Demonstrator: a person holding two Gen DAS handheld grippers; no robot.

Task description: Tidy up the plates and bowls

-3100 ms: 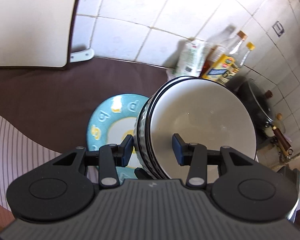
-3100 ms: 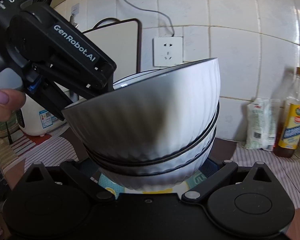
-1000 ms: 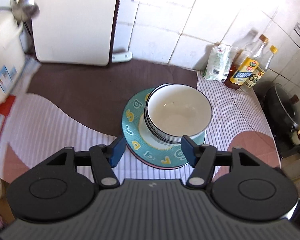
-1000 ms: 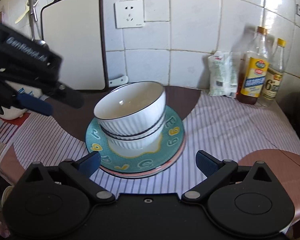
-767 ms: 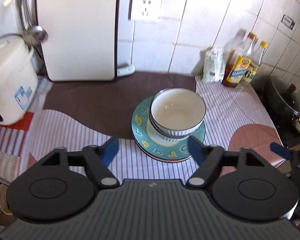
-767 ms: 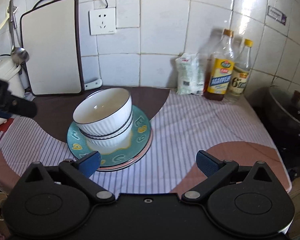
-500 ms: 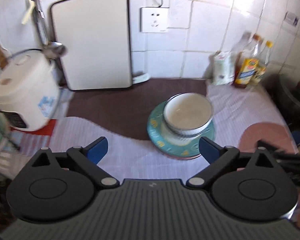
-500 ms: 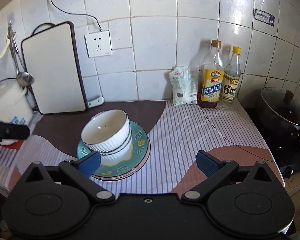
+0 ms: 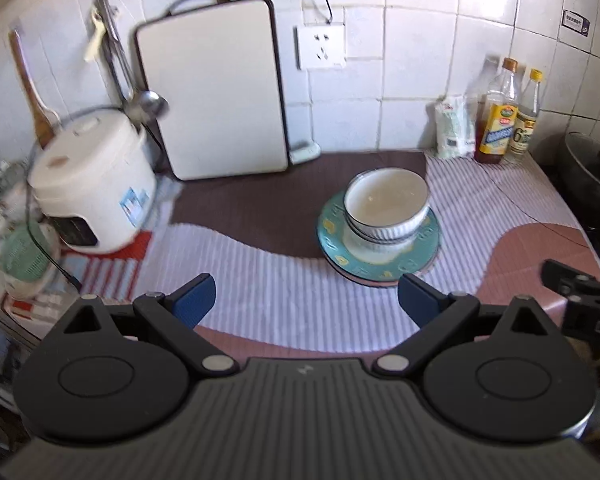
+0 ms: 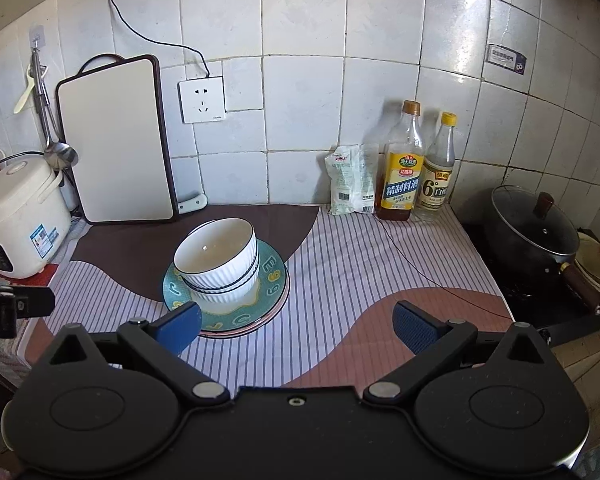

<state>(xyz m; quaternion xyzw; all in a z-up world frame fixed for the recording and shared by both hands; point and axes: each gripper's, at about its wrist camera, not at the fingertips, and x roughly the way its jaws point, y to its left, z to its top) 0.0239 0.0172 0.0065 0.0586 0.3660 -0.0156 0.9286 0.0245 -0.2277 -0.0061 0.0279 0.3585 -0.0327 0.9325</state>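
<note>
Your left gripper (image 9: 304,300) has just been opening and now sits spread wide with nothing between the jaws. Your right gripper (image 10: 296,322) is wide apart too, also empty (both clear of the dishes). The stacked white ribbed bowls (image 10: 217,260) sit nested on the teal lettered plates (image 10: 274,280), on the striped countertop mat (image 10: 340,272) near the cutting board (image 10: 116,140). Top bowl looks empty.

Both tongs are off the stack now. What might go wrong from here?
The stacked bowls sit off-centre on the teal plate, toward its back left, and the top bowl looks tilted, so a nudge might slide or tip them. The plate rests on a loose-looking striped mat; dragging that could shift the whole stack.
</note>
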